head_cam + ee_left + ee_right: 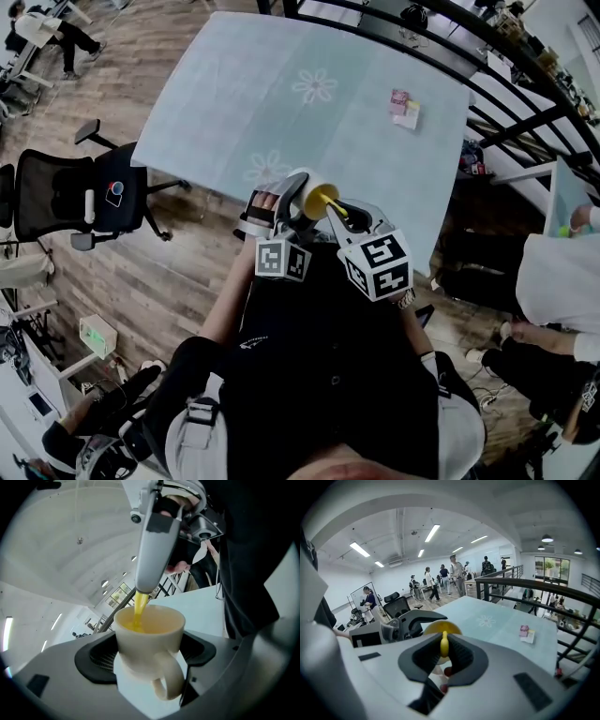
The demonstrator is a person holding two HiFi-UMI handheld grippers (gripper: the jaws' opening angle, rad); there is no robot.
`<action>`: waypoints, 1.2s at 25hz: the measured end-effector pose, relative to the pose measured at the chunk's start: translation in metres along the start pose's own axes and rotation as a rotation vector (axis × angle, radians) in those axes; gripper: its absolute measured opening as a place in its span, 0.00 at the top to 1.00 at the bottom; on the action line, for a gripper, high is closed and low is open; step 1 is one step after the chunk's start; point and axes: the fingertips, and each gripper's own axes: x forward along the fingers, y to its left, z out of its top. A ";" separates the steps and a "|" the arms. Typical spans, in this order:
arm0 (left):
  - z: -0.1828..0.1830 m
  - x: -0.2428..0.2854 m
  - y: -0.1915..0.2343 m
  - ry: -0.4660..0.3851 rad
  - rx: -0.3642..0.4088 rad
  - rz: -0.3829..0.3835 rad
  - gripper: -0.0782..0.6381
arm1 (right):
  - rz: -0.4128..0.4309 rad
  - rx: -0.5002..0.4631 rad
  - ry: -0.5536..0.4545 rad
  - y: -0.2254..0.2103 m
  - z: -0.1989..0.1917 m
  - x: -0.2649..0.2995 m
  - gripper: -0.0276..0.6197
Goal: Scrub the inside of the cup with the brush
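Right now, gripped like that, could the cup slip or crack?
Probably rigid and breakable: the cup looks like glazed ceramic. Its smooth wall could slip in the left gripper. The brush pressing inside may twist it.

Clad in a black top [328, 375] with a small white chest logo [253, 343], a watch [405, 300] at the right wrist. Pale grey left tongs [150, 649] and right tongs [443, 652], black ribbed pads [463, 658], black-and-white marker cubes [377, 265].

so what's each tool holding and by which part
The left tool grips the cream cup by its lower body. The right tool pinches the yellow brush by its thin handle, other end inside the cup.
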 end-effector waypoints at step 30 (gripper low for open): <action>-0.023 -0.012 0.006 0.050 0.000 0.010 0.33 | 0.114 0.039 -0.014 0.022 0.001 0.003 0.90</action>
